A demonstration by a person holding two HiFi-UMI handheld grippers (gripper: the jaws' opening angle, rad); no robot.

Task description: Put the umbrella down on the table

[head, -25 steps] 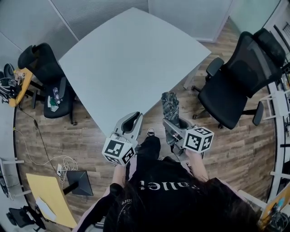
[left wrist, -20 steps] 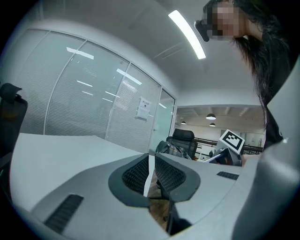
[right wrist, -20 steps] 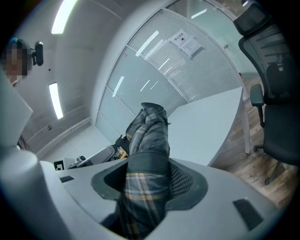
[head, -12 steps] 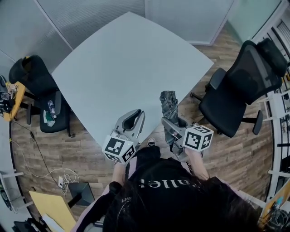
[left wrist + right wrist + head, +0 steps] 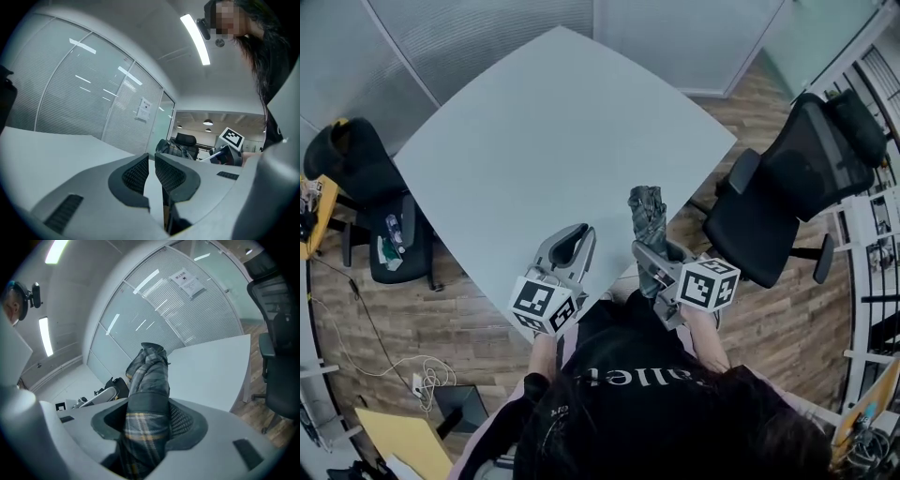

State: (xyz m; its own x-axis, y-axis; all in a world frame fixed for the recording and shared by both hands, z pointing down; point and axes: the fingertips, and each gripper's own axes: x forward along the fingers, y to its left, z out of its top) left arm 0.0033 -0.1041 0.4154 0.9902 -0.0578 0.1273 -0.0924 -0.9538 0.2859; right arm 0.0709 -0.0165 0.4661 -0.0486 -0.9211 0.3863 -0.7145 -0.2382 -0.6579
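A folded plaid umbrella (image 5: 649, 217) sticks out forward from my right gripper (image 5: 652, 255), which is shut on its lower part. In the right gripper view the umbrella (image 5: 149, 376) fills the space between the jaws of that gripper (image 5: 150, 414) and its tip points at the grey table (image 5: 211, 371). The tip hangs just over the table's (image 5: 544, 131) near right edge. My left gripper (image 5: 569, 251) is at the table's near edge, beside the umbrella, shut and holding nothing. In the left gripper view its jaws (image 5: 151, 165) nearly touch, and the umbrella (image 5: 174, 149) shows to the right.
A black office chair (image 5: 787, 187) stands right of the table on the wooden floor. Another black chair (image 5: 361, 178) with small things on its seat stands at the left. Glass partition walls (image 5: 487, 28) run behind the table. A yellow desk (image 5: 389, 436) is at bottom left.
The person has stepped closer to the table. Both grippers have come forward from over the floor to the table's near edge, the umbrella still held in the right one.
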